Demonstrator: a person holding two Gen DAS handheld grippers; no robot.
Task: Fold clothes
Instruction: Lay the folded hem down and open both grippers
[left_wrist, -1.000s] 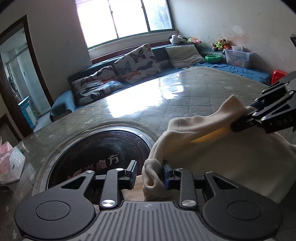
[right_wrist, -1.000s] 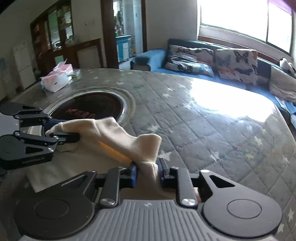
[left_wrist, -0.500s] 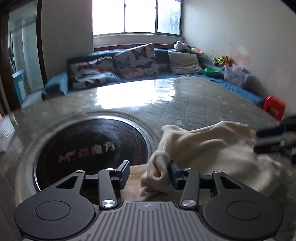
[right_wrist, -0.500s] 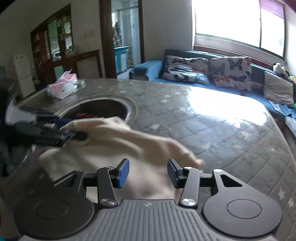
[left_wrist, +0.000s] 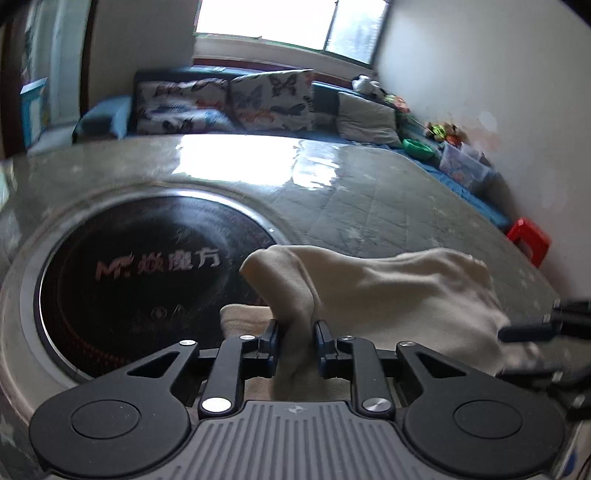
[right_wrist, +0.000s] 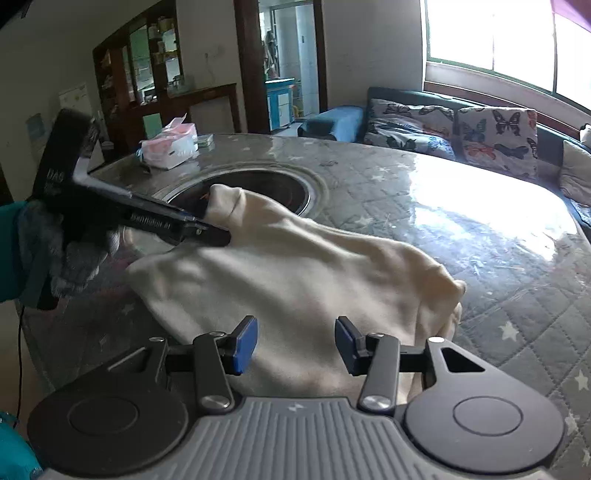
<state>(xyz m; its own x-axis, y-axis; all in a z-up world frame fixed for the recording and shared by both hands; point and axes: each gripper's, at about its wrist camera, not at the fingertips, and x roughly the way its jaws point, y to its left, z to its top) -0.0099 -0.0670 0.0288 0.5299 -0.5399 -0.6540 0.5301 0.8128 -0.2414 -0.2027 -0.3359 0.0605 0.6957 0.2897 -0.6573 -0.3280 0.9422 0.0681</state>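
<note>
A cream garment (right_wrist: 295, 273) lies bunched on the quilted table. My left gripper (left_wrist: 295, 343) is shut on a raised fold of the garment (left_wrist: 291, 295) at its left corner, beside the dark round hob. In the right wrist view the left gripper (right_wrist: 218, 236) pinches that corner and lifts it a little. My right gripper (right_wrist: 295, 339) is open and empty, just above the near part of the cloth. It shows blurred at the right edge of the left wrist view (left_wrist: 517, 334).
A dark round hob (left_wrist: 147, 266) with a metal rim is set in the table, partly under the cloth. A pink tissue pack (right_wrist: 170, 146) sits at the table's far left. A sofa with butterfly cushions (left_wrist: 229, 103) runs behind. A red stool (left_wrist: 528, 240) stands at the right.
My right gripper has let go of the garment's right corner and opened; that corner dropped onto the table. My left gripper closed tighter on its fold and moved toward the hob.
</note>
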